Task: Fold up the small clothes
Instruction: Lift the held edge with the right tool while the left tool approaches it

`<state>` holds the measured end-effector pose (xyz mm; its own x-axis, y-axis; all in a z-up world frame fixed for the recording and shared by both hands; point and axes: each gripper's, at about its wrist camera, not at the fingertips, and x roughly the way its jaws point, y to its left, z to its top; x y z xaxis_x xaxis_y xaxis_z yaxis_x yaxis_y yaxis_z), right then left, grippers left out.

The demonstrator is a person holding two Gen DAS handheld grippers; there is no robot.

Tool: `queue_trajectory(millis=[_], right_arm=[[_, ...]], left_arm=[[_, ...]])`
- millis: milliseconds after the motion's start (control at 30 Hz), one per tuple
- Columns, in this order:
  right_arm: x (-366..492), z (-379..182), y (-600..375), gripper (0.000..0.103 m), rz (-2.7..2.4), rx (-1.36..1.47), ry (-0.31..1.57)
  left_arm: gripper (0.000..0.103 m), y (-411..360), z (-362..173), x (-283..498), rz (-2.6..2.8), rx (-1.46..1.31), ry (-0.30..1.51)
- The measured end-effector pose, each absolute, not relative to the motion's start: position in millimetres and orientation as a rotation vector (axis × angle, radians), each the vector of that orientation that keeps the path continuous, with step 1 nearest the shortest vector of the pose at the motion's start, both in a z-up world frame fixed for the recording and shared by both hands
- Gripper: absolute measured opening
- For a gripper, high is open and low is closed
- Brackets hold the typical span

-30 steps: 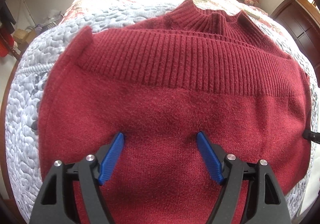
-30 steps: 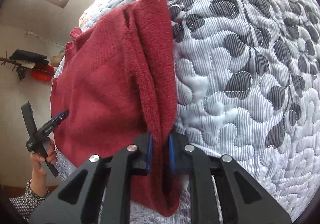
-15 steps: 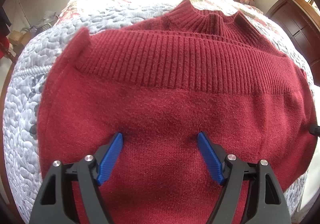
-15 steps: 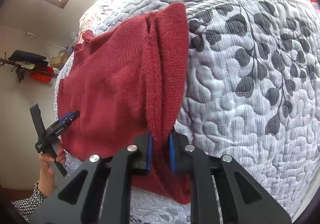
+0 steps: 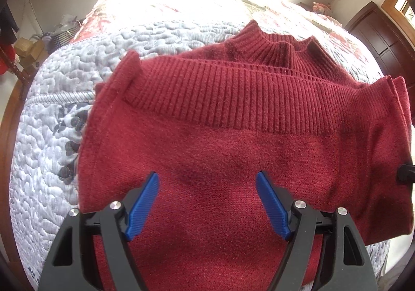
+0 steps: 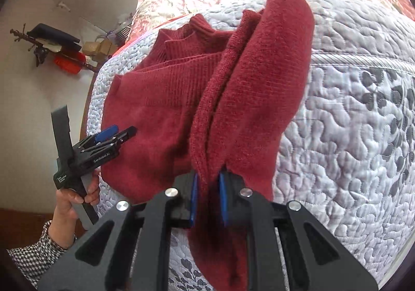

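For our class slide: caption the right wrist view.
Right tool pinches red sweater's folded edge above quilted bedspread.

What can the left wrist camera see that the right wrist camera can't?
Only the left wrist view shows the left gripper open above the flat sweater, plus a dark wooden door.

Only the right wrist view shows the right gripper shut on the sweater's lifted edge, the person's hand holding the left gripper, and a checked sleeve.

Both show the red sweater on the quilted bedspread.
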<state>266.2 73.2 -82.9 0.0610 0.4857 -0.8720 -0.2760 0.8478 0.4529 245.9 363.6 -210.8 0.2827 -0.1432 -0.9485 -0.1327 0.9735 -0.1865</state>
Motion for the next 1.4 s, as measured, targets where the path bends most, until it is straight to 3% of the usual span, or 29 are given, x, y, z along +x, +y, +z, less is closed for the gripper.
queue_trajectory(millis=[300, 433, 500, 667, 800, 967, 1033, 1100, 1400], right_arm=[[263, -125, 127, 0.015, 0.607, 0.062, 1.457], [266, -136, 136, 0.026, 0.627, 0.059, 1.468], [267, -136, 137, 0.04, 0.671, 0.1, 1.468], [262, -120, 126, 0.044, 0.719, 0.146, 1.427], [251, -91, 104, 0.054, 0.744, 0.18, 1.365], [252, -96, 65, 0.056, 0.719, 0.321, 1.367], [255, -114, 64, 0.052, 0.71, 0.362, 1.414], [254, -124, 66, 0.047, 0.705, 0.352, 1.438], [240, -144, 85, 0.047, 0.698, 0.237, 1.447]], left_arm=[[0.077, 373, -212, 241, 0.0, -0.271, 1.302], [0.077, 374, -214, 242, -0.013, -0.312, 1.31], [0.077, 373, -215, 243, -0.023, -0.329, 1.313], [0.077, 365, -209, 246, -0.063, -0.357, 1.304], [0.077, 354, -198, 251, -0.113, -0.375, 1.28], [0.078, 330, -192, 263, -0.206, -0.411, 1.265], [0.079, 313, -192, 271, -0.236, -0.405, 1.27], [0.079, 296, -196, 280, -0.28, -0.386, 1.29], [0.082, 263, -210, 290, -0.365, -0.36, 1.345]])
